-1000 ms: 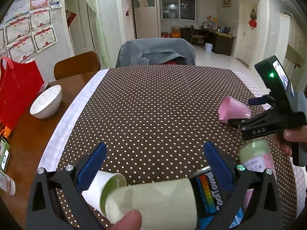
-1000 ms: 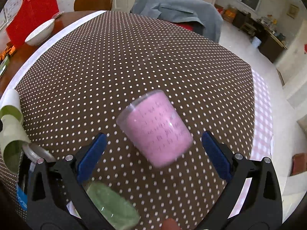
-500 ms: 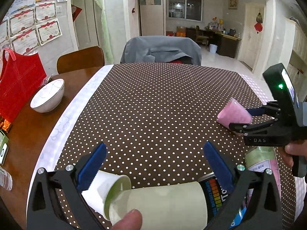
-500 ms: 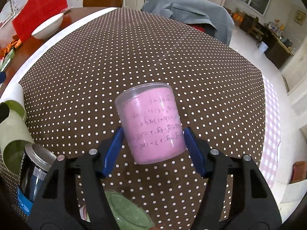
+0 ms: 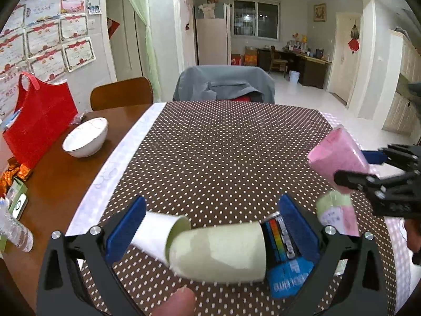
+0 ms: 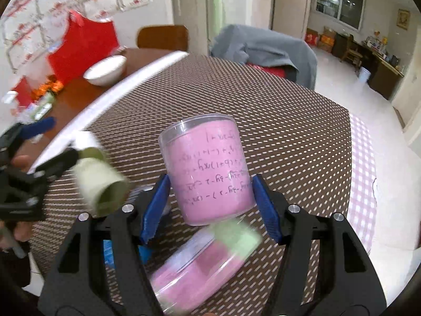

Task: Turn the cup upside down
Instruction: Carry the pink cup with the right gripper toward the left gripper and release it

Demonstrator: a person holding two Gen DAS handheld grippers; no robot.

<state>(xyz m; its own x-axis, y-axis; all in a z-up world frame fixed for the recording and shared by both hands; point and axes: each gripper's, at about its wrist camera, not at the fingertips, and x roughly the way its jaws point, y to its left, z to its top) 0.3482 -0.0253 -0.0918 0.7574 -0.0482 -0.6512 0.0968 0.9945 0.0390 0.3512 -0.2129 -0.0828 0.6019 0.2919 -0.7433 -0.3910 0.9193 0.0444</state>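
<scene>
While the right tongs (image 6: 210, 205) clamp the pink cup (image 6: 210, 168) between 2 blue pads above the dotted desk (image 6: 289, 137), the left tongs (image 5: 210, 233) gape wide around a toppled green cup (image 5: 218, 252).

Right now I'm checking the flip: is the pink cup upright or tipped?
Tipped. Held off the table in the right gripper, the pink cup leans, and its handwriting reads upside down.

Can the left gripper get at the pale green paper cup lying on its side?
Probably yes. The left gripper is open, its blue fingers flanking the pale green paper cup without touching. A white paper cup and a blue can crowd both ends.
</scene>
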